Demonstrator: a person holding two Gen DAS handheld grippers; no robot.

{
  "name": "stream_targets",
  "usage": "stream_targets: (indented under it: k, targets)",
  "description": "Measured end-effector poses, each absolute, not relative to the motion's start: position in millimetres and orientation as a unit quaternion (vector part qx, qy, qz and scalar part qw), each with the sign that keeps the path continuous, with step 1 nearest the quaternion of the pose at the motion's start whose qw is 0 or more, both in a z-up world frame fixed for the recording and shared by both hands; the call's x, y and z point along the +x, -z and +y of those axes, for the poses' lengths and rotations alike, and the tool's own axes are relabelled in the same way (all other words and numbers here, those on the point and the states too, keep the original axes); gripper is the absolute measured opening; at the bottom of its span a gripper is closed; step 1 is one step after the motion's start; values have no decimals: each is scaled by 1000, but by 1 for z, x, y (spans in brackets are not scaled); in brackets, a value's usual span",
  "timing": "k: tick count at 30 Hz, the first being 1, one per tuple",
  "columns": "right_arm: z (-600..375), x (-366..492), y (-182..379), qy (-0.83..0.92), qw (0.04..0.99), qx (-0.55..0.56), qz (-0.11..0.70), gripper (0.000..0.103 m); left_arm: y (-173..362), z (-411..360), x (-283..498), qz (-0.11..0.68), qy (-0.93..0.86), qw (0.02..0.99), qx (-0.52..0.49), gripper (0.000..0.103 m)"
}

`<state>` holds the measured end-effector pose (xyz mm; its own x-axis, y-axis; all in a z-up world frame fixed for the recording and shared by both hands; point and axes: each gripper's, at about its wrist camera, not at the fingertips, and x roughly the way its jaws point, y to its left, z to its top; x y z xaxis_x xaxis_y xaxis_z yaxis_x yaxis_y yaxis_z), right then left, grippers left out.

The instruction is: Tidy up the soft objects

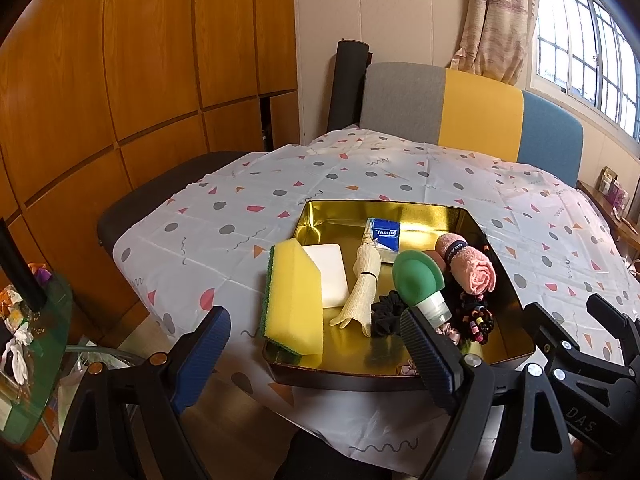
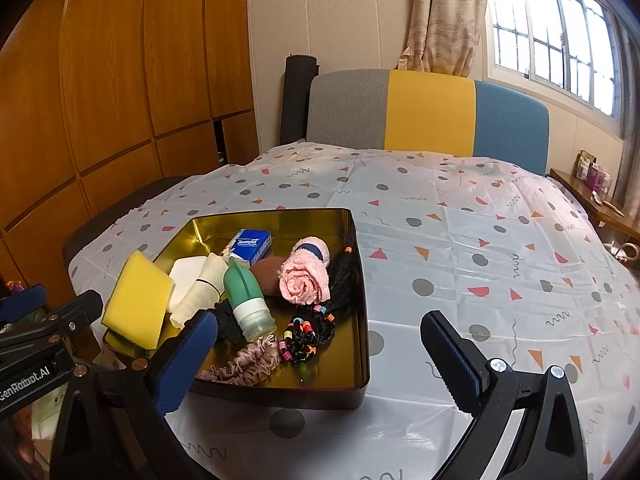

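A gold tin tray (image 1: pixel 420 210) (image 2: pixel 356 364) on the table holds a yellow sponge (image 1: pixel 294 300) (image 2: pixel 138 300), a white pad (image 1: pixel 330 274), a cream rolled cloth (image 1: pixel 362 292) (image 2: pixel 202 288), a blue Tempo tissue pack (image 1: pixel 384 238) (image 2: pixel 252 242), a green squeeze bottle (image 1: pixel 420 280) (image 2: pixel 246 292), a rolled pink towel (image 1: pixel 470 264) (image 2: pixel 306 274), a black scrunchie (image 1: pixel 386 314), a pink satin scrunchie (image 2: pixel 248 362) and beaded black hair ties (image 1: pixel 478 318) (image 2: pixel 308 334). My left gripper (image 1: pixel 316 356) is open and empty at the tray's near edge. My right gripper (image 2: pixel 320 354) is open and empty over the tray's near right corner.
The table wears a white patterned cloth (image 2: pixel 460 240). A grey, yellow and blue chair back (image 1: pixel 472 110) (image 2: pixel 428 112) stands behind it. A wooden wardrobe (image 1: pixel 120 80) fills the left. A glass side table with clutter (image 1: pixel 28 340) sits low left.
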<state>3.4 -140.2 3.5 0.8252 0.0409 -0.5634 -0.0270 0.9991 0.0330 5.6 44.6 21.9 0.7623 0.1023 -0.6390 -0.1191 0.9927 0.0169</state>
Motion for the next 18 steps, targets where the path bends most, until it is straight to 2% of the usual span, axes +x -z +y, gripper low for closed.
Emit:
stream_targets:
  k: [18]
  targets:
    - [-140, 2, -5, -19, 956, 11, 293, 102, -22, 47, 5, 339, -63, 939, -14, 89]
